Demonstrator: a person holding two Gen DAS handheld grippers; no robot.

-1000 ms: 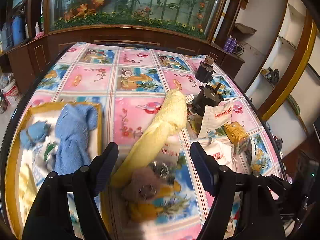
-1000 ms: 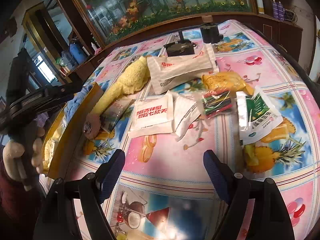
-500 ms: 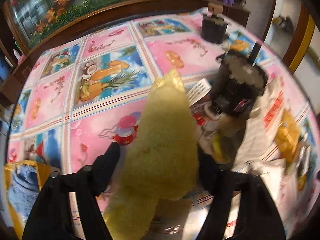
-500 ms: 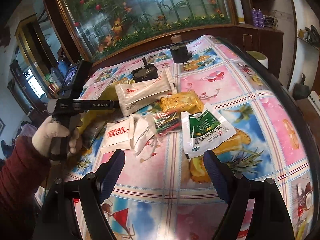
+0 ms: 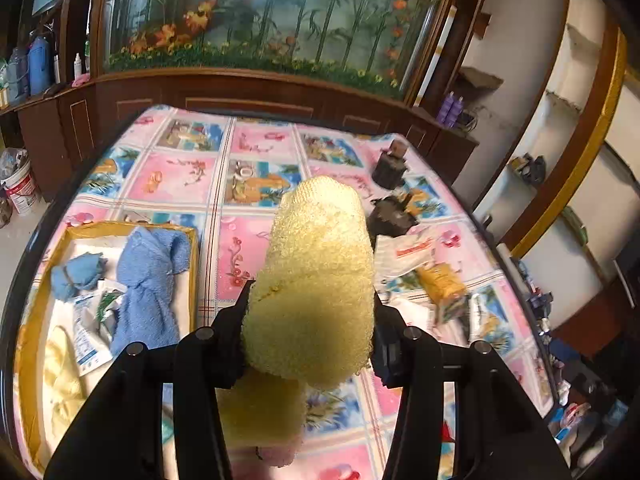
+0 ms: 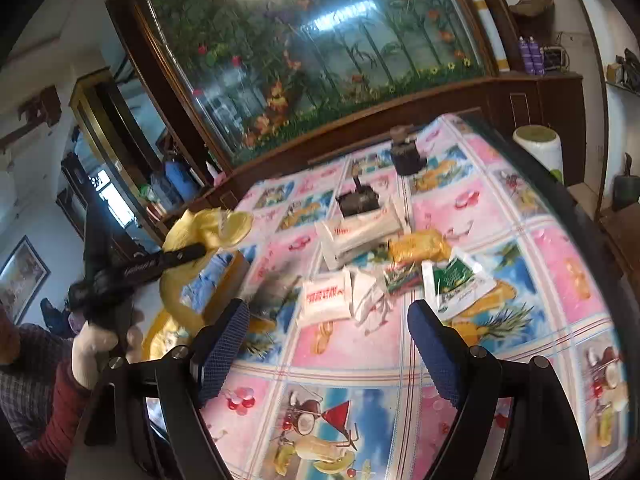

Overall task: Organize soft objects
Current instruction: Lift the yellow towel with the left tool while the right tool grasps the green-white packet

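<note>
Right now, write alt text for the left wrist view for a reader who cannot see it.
The left gripper is clamped on a fluffy yellow towel, held above a table with a pink and blue fruit-print cloth. To the left, a yellow-rimmed tray holds blue towels; packets lie to the right.

Fuzzy yellow towel [image 5: 316, 280] hangs clamped above the table, apparently folded.

A large glass-fronted aquarium [image 5: 256, 20] in dark wooden cabinetry [image 5: 208, 96] backs the counter [image 5: 188, 176] with its pink-and-blue fruit-print cover; white recessed wall shelves [image 5: 576, 92] stand at right.
</note>
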